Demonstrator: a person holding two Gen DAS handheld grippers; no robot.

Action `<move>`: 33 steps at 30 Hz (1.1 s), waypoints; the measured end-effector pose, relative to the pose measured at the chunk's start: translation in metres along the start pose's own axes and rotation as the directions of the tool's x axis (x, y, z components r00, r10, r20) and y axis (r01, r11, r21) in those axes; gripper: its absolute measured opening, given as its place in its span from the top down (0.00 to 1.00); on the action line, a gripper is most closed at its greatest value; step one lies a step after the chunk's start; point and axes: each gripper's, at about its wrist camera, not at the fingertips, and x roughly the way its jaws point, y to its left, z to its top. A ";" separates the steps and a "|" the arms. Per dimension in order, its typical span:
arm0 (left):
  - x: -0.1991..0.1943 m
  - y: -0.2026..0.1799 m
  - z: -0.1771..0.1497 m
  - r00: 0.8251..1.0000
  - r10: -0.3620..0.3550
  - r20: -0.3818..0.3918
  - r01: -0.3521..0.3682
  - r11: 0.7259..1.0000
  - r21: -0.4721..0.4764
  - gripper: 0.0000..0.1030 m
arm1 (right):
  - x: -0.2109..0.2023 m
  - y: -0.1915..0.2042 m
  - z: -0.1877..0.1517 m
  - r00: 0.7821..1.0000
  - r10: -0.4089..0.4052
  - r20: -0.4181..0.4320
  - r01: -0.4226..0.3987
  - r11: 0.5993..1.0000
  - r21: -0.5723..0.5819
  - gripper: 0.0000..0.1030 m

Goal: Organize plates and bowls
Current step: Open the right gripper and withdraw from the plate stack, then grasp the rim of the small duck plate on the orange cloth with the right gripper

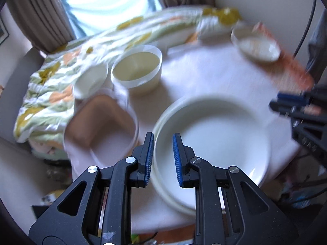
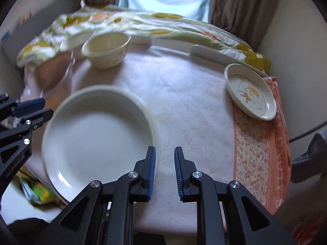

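Since a large white plate (image 1: 212,138) already sits nested on at least one more plate under it, I'd call the plate stacking partly done, bowls not yet

Status as I read it:
- left gripper (image 1: 163,143): jaws narrowly apart, nothing between the pads; the stack's left rim shows through the gap, pads look clear of it
- right gripper (image 2: 164,153): jaws also narrowly apart, empty, only bare tablecloth (image 2: 184,102) in the gap
- neither gripper carries anything, so my guess is we're between picks

Where things are:
- plate stack: directly ahead of and below the left jaws, just left of the right jaws
- small decorated dish (image 2: 250,91): well ahead and right of the right jaws, half on an orange floral towel (image 2: 257,153), not stacked
- cream bowl (image 1: 137,69): well ahead and slightly left of the left jaws, upright, empty
- small white bowl (image 1: 91,79): just left of the cream one, looks tilted, too blurred to say whether they touch
- clear square container (image 1: 102,126): just left of the left jaws, beside the stack

Left to do, by my judgement: dish onto the stack or its own spot, the two bowls nested

Look of the top plate: glossy plain white, deep well, raised rim, clean, slight highlight at the near edge; the lower rim peeks out on the left side, so the stack is a bit offset. Count below the top plate not readable
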 end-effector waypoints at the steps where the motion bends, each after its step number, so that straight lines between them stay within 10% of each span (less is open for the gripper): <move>1: -0.004 0.001 0.008 1.000 -0.021 0.017 0.021 1.000 -0.004 0.52 | -0.006 -0.010 0.002 1.000 0.013 0.009 -0.014 0.999 0.043 0.84; 3: -0.012 0.001 0.028 0.995 -0.067 0.072 0.069 0.998 -0.013 0.00 | -0.017 -0.030 0.004 0.999 0.015 0.028 -0.018 0.992 0.126 0.73; 4: -0.017 0.002 0.037 0.990 -0.084 0.114 0.086 0.996 -0.016 0.00 | -0.023 -0.038 0.004 0.999 -0.001 0.045 -0.007 0.986 0.165 0.61; 6: -0.021 -0.003 0.062 0.975 -0.156 0.161 0.157 0.988 0.004 0.00 | -0.037 -0.060 0.001 0.995 -0.012 0.097 -0.013 0.969 0.248 0.00; 20: 0.089 -0.109 0.219 0.895 -0.446 -0.018 0.446 0.892 0.072 0.02 | -0.008 -0.215 0.020 0.991 -0.010 0.133 -0.074 0.788 0.611 0.00; 33: 0.236 -0.182 0.248 0.864 -0.415 -0.287 0.445 0.895 0.045 0.60 | 0.105 -0.264 0.039 0.988 0.146 0.046 -0.138 0.716 0.684 0.42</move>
